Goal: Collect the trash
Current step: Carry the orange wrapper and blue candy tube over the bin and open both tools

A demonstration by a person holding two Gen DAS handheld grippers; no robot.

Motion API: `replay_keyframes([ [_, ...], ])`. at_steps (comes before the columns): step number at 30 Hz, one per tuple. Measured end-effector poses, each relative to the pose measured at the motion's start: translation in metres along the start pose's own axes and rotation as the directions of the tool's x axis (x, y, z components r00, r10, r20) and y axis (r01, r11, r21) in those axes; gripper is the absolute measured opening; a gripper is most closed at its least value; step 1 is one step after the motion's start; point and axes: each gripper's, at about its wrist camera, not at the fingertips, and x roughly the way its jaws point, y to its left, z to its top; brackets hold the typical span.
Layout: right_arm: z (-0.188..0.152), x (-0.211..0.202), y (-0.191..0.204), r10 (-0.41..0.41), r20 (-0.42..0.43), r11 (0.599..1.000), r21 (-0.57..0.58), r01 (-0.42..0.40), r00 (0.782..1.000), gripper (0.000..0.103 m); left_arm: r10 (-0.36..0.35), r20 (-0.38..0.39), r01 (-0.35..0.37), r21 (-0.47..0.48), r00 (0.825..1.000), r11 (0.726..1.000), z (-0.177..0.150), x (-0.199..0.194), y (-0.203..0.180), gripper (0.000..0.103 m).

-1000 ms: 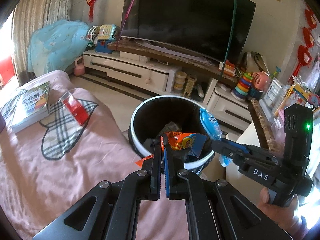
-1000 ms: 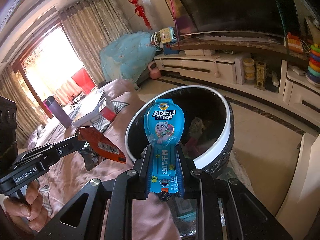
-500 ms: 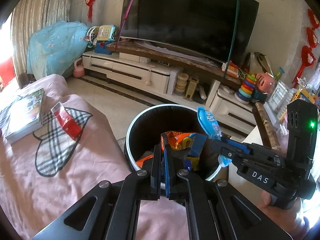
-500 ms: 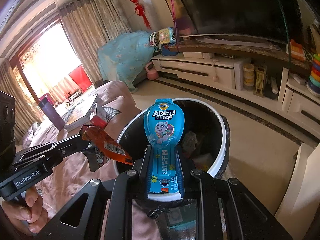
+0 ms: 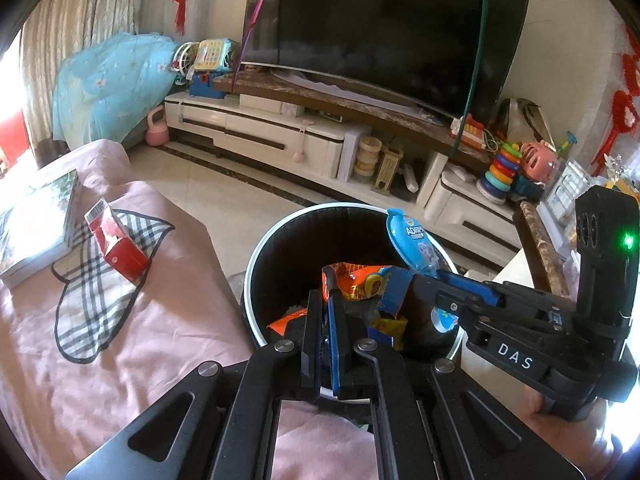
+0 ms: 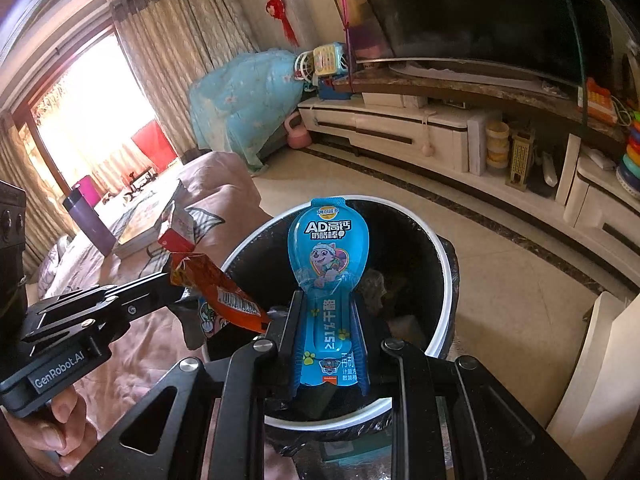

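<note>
My left gripper [image 5: 326,300] is shut on an orange snack wrapper [image 5: 360,284] and holds it over the black trash bin with a white rim [image 5: 256,248]. The wrapper also shows in the right wrist view [image 6: 216,284]. My right gripper [image 6: 326,300] is shut on a blue cheese-stick wrapper [image 6: 326,248], upright over the same bin [image 6: 444,280]. That blue wrapper also shows in the left wrist view [image 5: 408,240], just right of the orange one. Some trash lies inside the bin.
A red carton [image 5: 120,240] and a book [image 5: 36,220] lie on the pink bedcover [image 5: 120,340] left of the bin. A purple bottle [image 6: 86,212] stands further back. A TV stand [image 5: 280,136] with toys runs along the far wall.
Both grippers have moved forward over the bin with their wrappers. The bin now sits closer and lower under both grippers.
</note>
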Motion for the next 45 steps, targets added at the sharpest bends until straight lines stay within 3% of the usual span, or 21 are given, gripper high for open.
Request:
replay_keyframes([
  [15, 0.004, 0.01, -0.006, -0.014, -0.022, 1.0, 0.004, 0.014, 1.0, 0.021, 0.003, -0.015, -0.003, -0.008, 1.0, 1.0, 0.003, 0.014, -0.002, 0.003],
  [17, 0.004, 0.011, -0.007, -0.012, -0.026, 1.0, 0.01, 0.012, 1.0, 0.024, 0.002, -0.018, -0.003, -0.011, 1.0, 1.0, 0.004, 0.015, -0.003, 0.006],
  [19, 0.005, 0.011, -0.01, -0.012, -0.027, 1.0, 0.019, 0.012, 1.0, 0.024, 0.0, -0.018, -0.001, -0.015, 1.0, 1.0, 0.005, 0.014, -0.003, 0.026],
  [21, 0.006, 0.01, -0.012, -0.007, -0.028, 1.0, 0.03, 0.008, 1.0, 0.026, 0.005, 0.003, -0.005, -0.016, 1.0, 1.0, 0.005, 0.009, -0.002, 0.037],
  [25, 0.006, 0.004, -0.016, -0.01, -0.012, 0.999, 0.048, 0.011, 1.0, 0.037, 0.009, 0.016, -0.009, -0.019, 1.0, 1.0, 0.002, -0.001, 0.0, 0.04],
  [30, 0.003, -0.011, -0.012, -0.008, 0.018, 0.998, 0.059, 0.007, 1.0, 0.043, 0.016, 0.025, -0.015, -0.032, 1.0, 0.999, -0.008, -0.015, 0.009, 0.046],
  [38, -0.011, -0.038, 0.001, 0.003, 0.059, 0.997, 0.08, -0.007, 0.998, 0.076, 0.011, 0.021, -0.009, -0.067, 1.0, 0.998, -0.04, -0.047, 0.018, 0.054],
  [45, -0.041, -0.065, 0.019, 0.018, 0.097, 0.993, 0.112, -0.029, 0.995, 0.093, 0.011, 0.034, -0.007, -0.105, 0.999, 0.994, -0.08, -0.087, 0.029, 0.061],
])
